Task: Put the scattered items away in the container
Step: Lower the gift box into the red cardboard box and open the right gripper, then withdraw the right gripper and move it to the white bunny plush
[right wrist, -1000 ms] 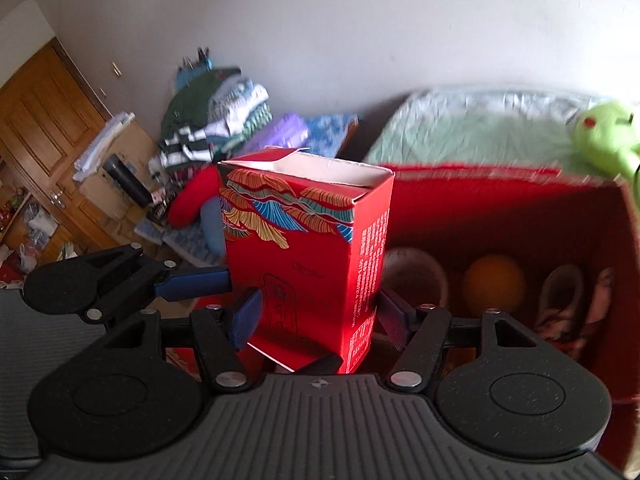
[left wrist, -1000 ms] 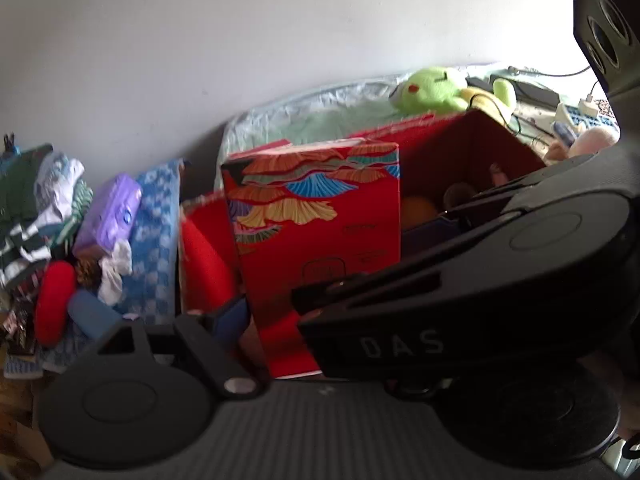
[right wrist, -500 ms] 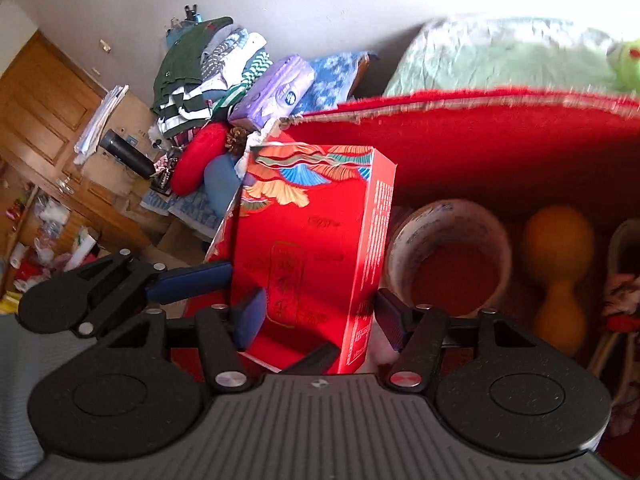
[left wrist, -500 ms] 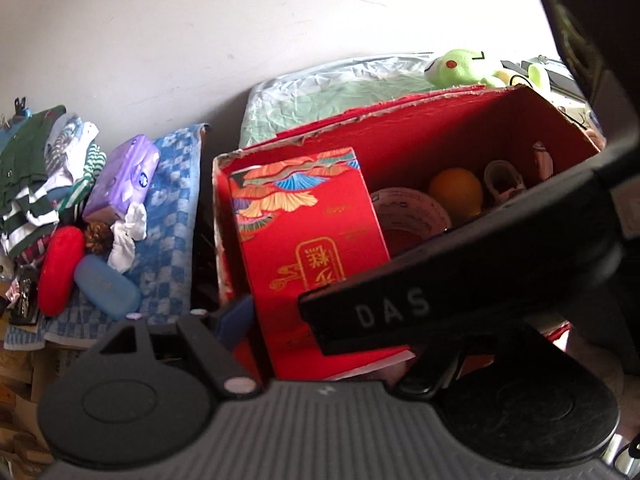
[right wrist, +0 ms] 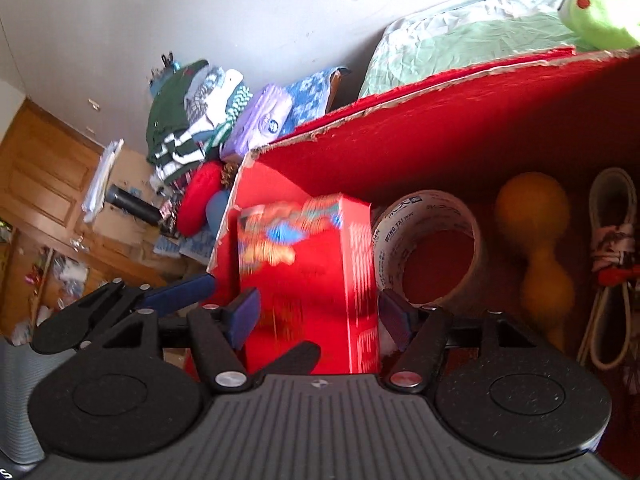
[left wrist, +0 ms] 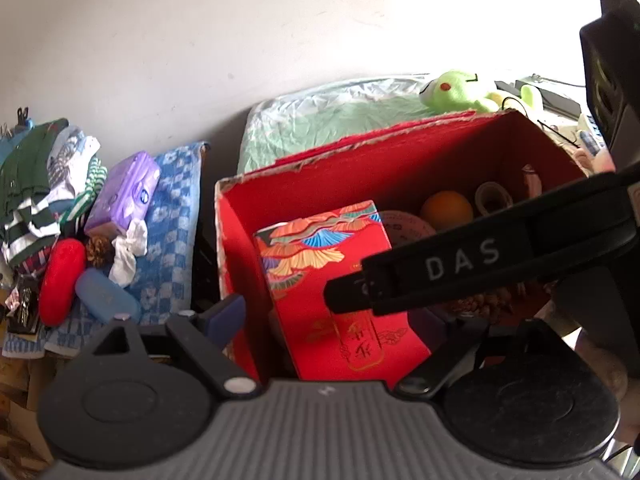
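Observation:
A red patterned box [left wrist: 332, 280] stands upright in the left end of the red container [left wrist: 360, 148], and looks motion-blurred in the right wrist view [right wrist: 304, 272]. My left gripper [left wrist: 340, 320] is opening around it. Its left pad [left wrist: 230, 314] is clear of the box and outside the container's left wall, and its right finger is hidden by a black bar marked DAS [left wrist: 460, 268] on the right gripper. My right gripper [right wrist: 320, 318] has a pad close on each side of the box without pressing it.
Inside the container [right wrist: 400, 92] lie a tape roll [right wrist: 428, 248], an orange gourd shape [right wrist: 536, 240] and a coiled cord [right wrist: 612, 240]. To its left, a checked cloth [left wrist: 176, 208] carries a purple pack [left wrist: 124, 196], red case [left wrist: 62, 280], blue case [left wrist: 106, 296] and pine cone [left wrist: 98, 248].
The box has come down from above the rim into the container. The left jaws have spread and the left pad has come off the box. Both views now look more steeply down.

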